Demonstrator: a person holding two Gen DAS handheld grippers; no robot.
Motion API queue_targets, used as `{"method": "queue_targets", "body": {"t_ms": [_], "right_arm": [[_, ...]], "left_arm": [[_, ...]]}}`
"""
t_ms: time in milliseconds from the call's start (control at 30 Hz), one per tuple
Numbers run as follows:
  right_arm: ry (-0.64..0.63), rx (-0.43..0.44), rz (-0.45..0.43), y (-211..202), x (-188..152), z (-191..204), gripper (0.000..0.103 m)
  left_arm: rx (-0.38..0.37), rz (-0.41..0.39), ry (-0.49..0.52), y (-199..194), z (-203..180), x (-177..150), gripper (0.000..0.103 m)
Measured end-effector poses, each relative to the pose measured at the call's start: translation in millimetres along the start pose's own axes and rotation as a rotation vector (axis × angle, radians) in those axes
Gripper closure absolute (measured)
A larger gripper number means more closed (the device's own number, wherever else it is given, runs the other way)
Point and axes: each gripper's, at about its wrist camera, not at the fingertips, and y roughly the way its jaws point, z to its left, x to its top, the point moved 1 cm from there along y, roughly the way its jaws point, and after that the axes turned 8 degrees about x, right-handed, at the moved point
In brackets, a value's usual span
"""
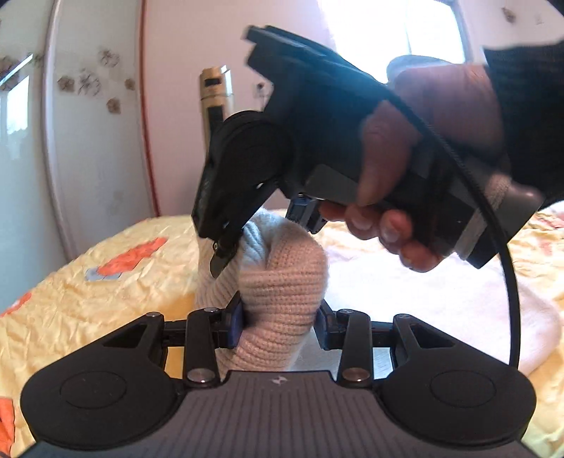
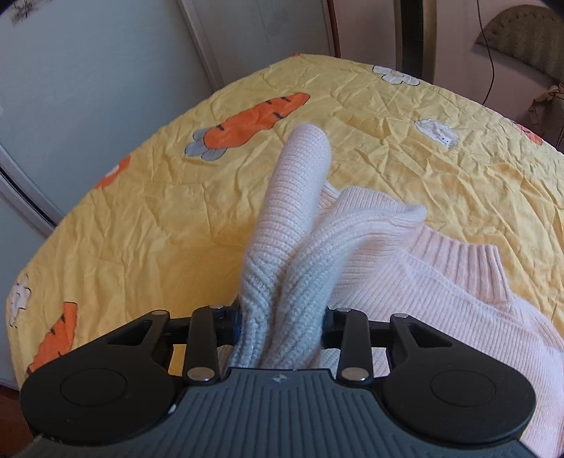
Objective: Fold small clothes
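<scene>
A pale pink knit sweater with a ribbed collar lies on the yellow bedspread. In the right wrist view my right gripper is shut on a bunched fold of it, and a sleeve stretches up and away from the jaws. In the left wrist view my left gripper is shut on another thick fold of the sweater. Just above it, a person's hand holds the right gripper, which points down and pinches the same raised bundle. The rest of the sweater spreads out at the right.
The bedspread carries orange carrot and white rabbit prints. White wardrobe doors stand behind the bed's left edge. A black cable loops from the right gripper. A bright window and a dark sleeve are at the upper right.
</scene>
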Motion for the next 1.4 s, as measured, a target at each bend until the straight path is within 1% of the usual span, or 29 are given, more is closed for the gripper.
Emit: {"method": "queue_targets", "body": {"t_ms": [100,200,333,433,533,600,667,700,767,833,867,900,933,967,1000,1033,1100,1167,1233,1267,1300,1333,1367,1400], "right_arm": [[0.045,0.049,-0.057,-32,-9,-18,0.066],[0.077,0.067,-0.099,-62,-22,-40,0.066],[0.145,0.062,-0.141,-99,-56,-78,0.067],[0.201,0.062,-0.178,-120,-87,-105,0.067],[0.280,0.073,-0.205,-127,-121,-132,0.068],[0.334,0.087,-0.230,-123,-142,-149,0.070],[0.418,0.154,-0.277,-116,-160,-164,0.069],[0.457,0.182,-0.303,-114,-167,-170,0.061],[0.525,0.253,-0.351,-113,-174,-180,0.055],[0.607,0.305,-0.372,-117,-170,-189,0.049],[0.643,0.318,-0.395,-122,-167,-195,0.043],[0.661,0.313,-0.423,-126,-162,-199,0.034],[0.666,0.280,-0.446,-132,-154,-202,0.028],[0.664,0.246,-0.449,-134,-145,-206,0.020],[0.665,0.226,-0.433,-132,-137,-208,0.017],[0.677,0.214,-0.386,-124,-127,-215,0.017],[0.665,0.198,-0.307,-107,-108,-216,0.018],[0.606,0.173,-0.274,-95,-96,-206,0.021],[0.512,0.100,-0.253,-85,-86,-194,0.037],[0.457,0.067,-0.239,-80,-83,-187,0.057],[0.417,0.045,-0.230,-75,-81,-183,0.070],[0.382,0.029,-0.235,-74,-82,-179,0.071],[0.367,0.031,-0.250,-76,-83,-177,0.078],[0.374,0.054,-0.278,-82,-86,-178,0.079]], "left_arm": [[-0.047,-0.034,0.031,-9,-19,6,0.065],[-0.111,-0.041,0.060,-14,-43,8,0.065],[-0.183,-0.033,0.097,-21,-74,5,0.064],[-0.222,-0.003,0.118,-20,-92,-5,0.064],[-0.219,0.022,0.174,-13,-106,-22,0.064],[-0.207,0.007,0.223,-13,-112,-32,0.064],[-0.204,0.000,0.235,-13,-111,-31,0.064],[-0.204,-0.001,0.239,-13,-110,-29,0.064],[-0.190,-0.007,0.246,-15,-109,-27,0.063],[-0.172,-0.019,0.264,-17,-109,-24,0.061],[-0.167,-0.023,0.275,-17,-110,-23,0.061],[-0.168,-0.029,0.288,-18,-111,-23,0.059],[-0.167,-0.034,0.307,-19,-114,-24,0.058],[-0.164,-0.037,0.335,-19,-117,-26,0.058],[-0.161,-0.042,0.364,-20,-120,-28,0.057],[-0.157,-0.052,0.386,-21,-122,-30,0.057],[-0.154,-0.066,0.408,-22,-125,-33,0.057],[-0.158,-0.060,0.425,-21,-126,-34,0.057],[-0.167,-0.054,0.445,-19,-129,-36,0.058],[-0.174,-0.051,0.450,-18,-129,-35,0.058],[-0.186,-0.047,0.450,-16,-127,-32,0.060],[-0.196,-0.044,0.441,-16,-125,-28,0.061],[-0.203,-0.046,0.431,-17,-123,-25,0.062],[-0.208,-0.054,0.427,-21,-122,-21,0.063]]}}
